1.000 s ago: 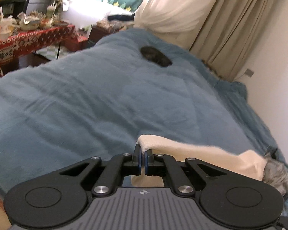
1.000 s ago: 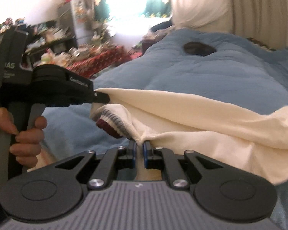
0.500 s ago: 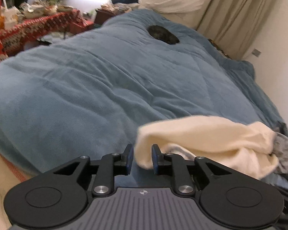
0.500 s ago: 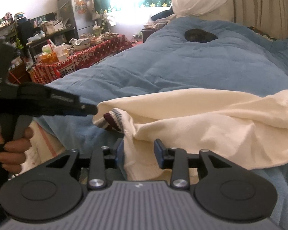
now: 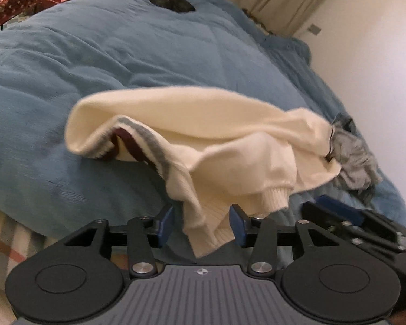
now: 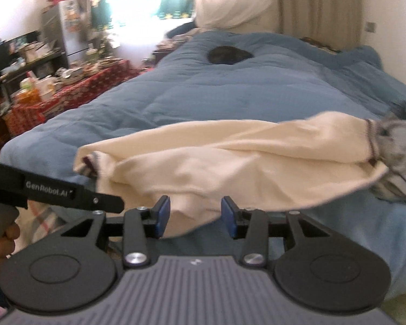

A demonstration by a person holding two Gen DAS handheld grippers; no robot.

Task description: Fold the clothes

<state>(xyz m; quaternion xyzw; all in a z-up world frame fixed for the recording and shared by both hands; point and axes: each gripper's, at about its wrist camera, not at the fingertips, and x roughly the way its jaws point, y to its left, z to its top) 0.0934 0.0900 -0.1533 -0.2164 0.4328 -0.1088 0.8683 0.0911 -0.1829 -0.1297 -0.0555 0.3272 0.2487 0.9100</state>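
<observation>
A cream sweater (image 5: 216, 113) with a maroon and grey striped collar (image 5: 138, 140) lies bunched on the blue duvet (image 5: 121, 54). My left gripper (image 5: 201, 224) is at its near edge. The jaws are opening, and a ribbed hem hangs loose between them with no pad pressing on it. In the right wrist view the sweater (image 6: 230, 159) stretches across the bed. My right gripper (image 6: 195, 216) is opening too, and a fold of the cream cloth sags slack between its blue pads (image 6: 163, 214). The left gripper (image 6: 67, 193) reaches in from the left there.
A grey garment (image 6: 400, 159) lies at the sweater's right end. A dark item (image 6: 227, 54) sits far up the duvet. A cluttered table with a red patterned cloth (image 6: 75, 86) and a fridge stand left of the bed. Curtains and a wall close the right side. A hand (image 6: 0, 243) holds the left gripper's handle.
Both grippers were shut on the sweater's edge and have let it go, their jaws spreading. The sweater has dropped onto the duvet, and both grippers have drawn back towards the bed's near edge.
</observation>
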